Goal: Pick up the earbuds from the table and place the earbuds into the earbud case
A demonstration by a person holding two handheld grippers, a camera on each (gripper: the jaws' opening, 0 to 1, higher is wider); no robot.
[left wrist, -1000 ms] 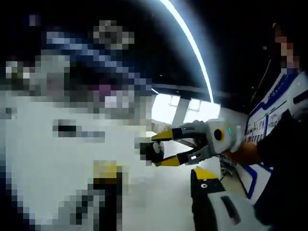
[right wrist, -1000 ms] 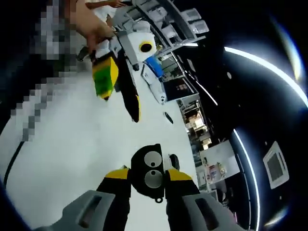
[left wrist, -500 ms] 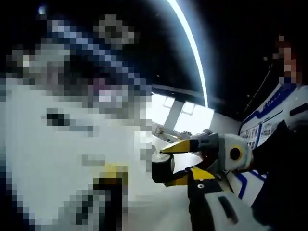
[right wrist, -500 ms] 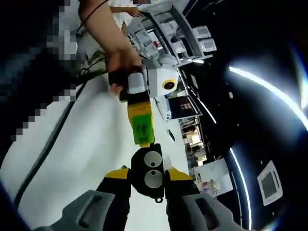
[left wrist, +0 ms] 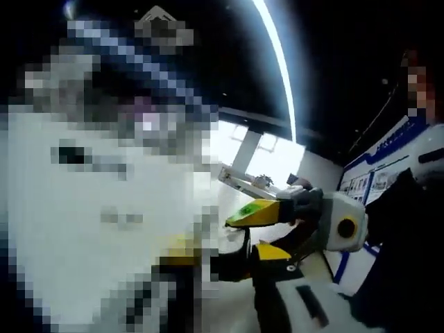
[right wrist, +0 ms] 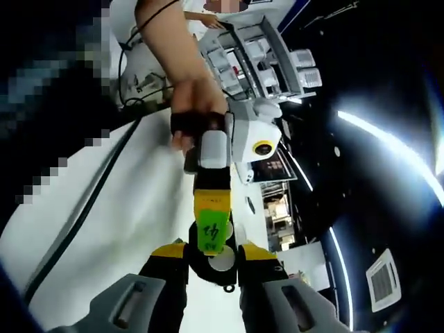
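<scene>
Clamping the black earbud case point(right wrist: 220, 262) between its jaws above the white table point(right wrist: 104, 229), the right gripper point(right wrist: 214, 262) meets the left gripper point(right wrist: 211, 232) at the case – jaw state unclear – seemingly mid-insertion, not finished.

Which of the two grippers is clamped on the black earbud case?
The right gripper: its yellow-tipped jaws grip the case from both sides. The left gripper, held by a hand, reaches down to the case.
</scene>
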